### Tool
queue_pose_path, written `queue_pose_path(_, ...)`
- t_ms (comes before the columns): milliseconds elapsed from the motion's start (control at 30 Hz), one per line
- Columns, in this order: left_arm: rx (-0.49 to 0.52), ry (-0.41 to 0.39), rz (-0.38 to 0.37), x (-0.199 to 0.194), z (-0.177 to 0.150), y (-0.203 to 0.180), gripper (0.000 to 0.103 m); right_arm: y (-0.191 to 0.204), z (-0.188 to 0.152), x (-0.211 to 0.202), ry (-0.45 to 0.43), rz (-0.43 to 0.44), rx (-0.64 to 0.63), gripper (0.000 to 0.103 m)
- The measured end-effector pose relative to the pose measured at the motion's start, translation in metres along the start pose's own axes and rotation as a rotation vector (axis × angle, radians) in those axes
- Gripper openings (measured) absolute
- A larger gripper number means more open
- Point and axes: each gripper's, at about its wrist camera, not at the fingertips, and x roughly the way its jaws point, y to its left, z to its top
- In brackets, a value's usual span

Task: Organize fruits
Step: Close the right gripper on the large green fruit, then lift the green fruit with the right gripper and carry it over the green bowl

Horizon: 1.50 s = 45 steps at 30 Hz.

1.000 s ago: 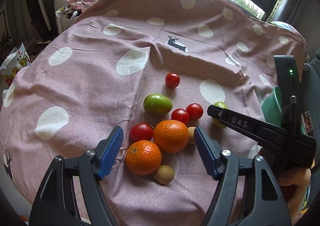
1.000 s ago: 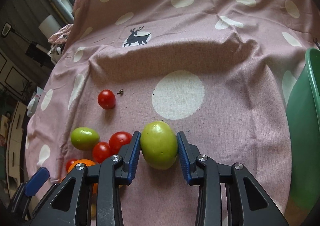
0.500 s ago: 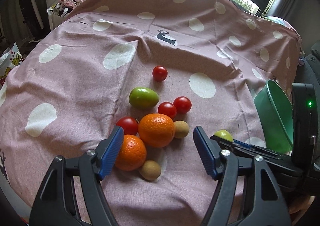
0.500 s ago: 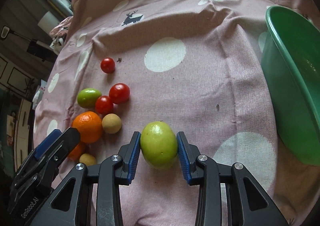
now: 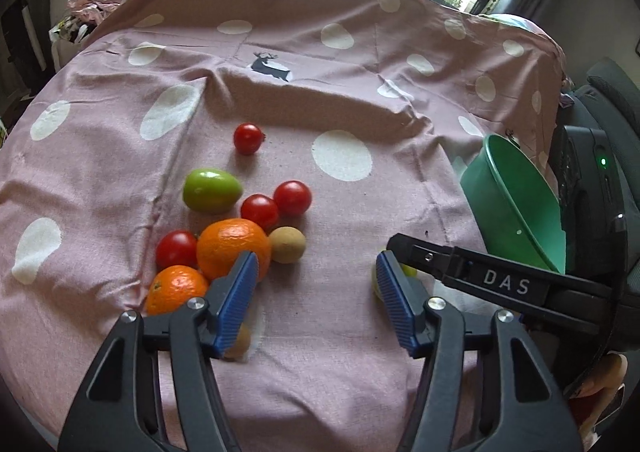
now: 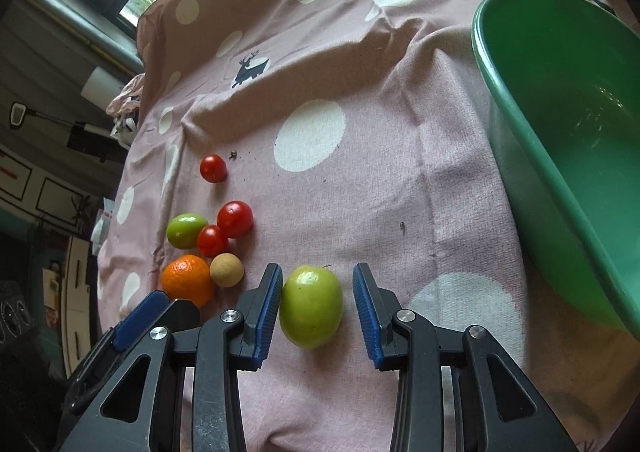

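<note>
Ok, right gripper point(image 6: 316, 280) stayed clamped on the green fruit point(image 6: 311, 306). We'd carried it off the pile, and the green bowl point(image 6: 560, 187) was now near on the right, so the drop looked next. Left gripper point(image 5: 316, 258) jaws were closing with only tablecloth point(image 5: 340, 211) between them, the big orange point(image 5: 230, 248) just beside its left finger.
</note>
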Motion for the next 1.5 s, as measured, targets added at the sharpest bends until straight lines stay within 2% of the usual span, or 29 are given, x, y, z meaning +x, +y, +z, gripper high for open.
queue_pose_path(167,0.0,0.103,-0.082,0.023,-0.006,-0.009,0.054,-0.003,-0.001,0.002,0.014,0.037,0.006,0.038)
queue_pose_path(400,-0.011,0.15,-0.147,0.037,-0.009,-0.017,0.054,-0.01,-0.001,0.006,0.032,0.089,0.037,0.036)
queue_pose_path(633,-0.023,0.165,-0.163,0.046,-0.009,-0.016,0.046,-0.008,-0.003,0.011,0.048,0.11,0.031,0.036)
queue_pose_path(700,-0.023,0.167,-0.181,0.047,-0.009,-0.017,0.035,-0.009,-0.003,0.011,0.048,0.117,0.031,0.036)
queue_pose_path(833,-0.004,0.124,-0.157,0.038,-0.009,-0.019,0.035,-0.003,-0.006,0.01,0.045,0.143,0.005,0.036)
queue_pose_path(1133,0.032,0.003,-0.152,0.007,-0.003,-0.027,0.035,0.012,-0.007,-0.02,-0.057,0.188,-0.049,0.036)
queue_pose_path(1267,0.064,-0.052,-0.131,-0.006,0.001,-0.038,0.035,0.017,-0.005,-0.035,-0.106,0.211,-0.068,0.036)
queue_pose_path(1500,0.128,-0.109,-0.15,-0.022,0.019,-0.066,0.035,0.02,0.001,-0.07,-0.212,0.206,-0.086,0.036)
